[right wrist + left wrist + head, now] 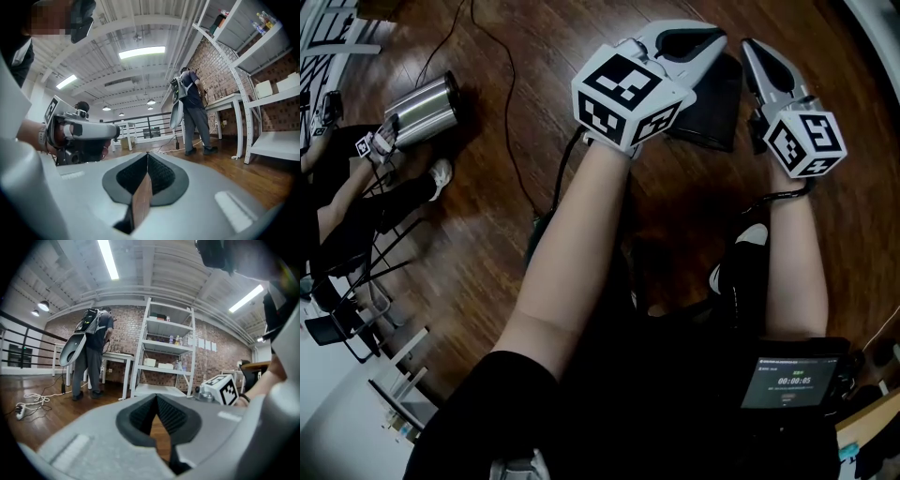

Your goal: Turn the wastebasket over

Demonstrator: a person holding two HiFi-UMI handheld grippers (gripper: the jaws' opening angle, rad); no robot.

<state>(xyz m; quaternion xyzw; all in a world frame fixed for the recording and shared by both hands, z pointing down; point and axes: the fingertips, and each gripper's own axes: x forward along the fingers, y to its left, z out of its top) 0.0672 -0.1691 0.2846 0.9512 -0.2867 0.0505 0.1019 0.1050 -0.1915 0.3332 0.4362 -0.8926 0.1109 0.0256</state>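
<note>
L grey two-jaw gripper and R gripper: jaws fully closed, nothing held. Dark wastebasket shows between them at 12 o'clock.

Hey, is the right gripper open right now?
No, the right gripper has its jaws closed tip to tip in its own view, with nothing between them.

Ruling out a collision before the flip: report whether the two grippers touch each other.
Apart. The head view shows a gap between the left gripper and right gripper; the right gripper view confirms the gap.
</note>
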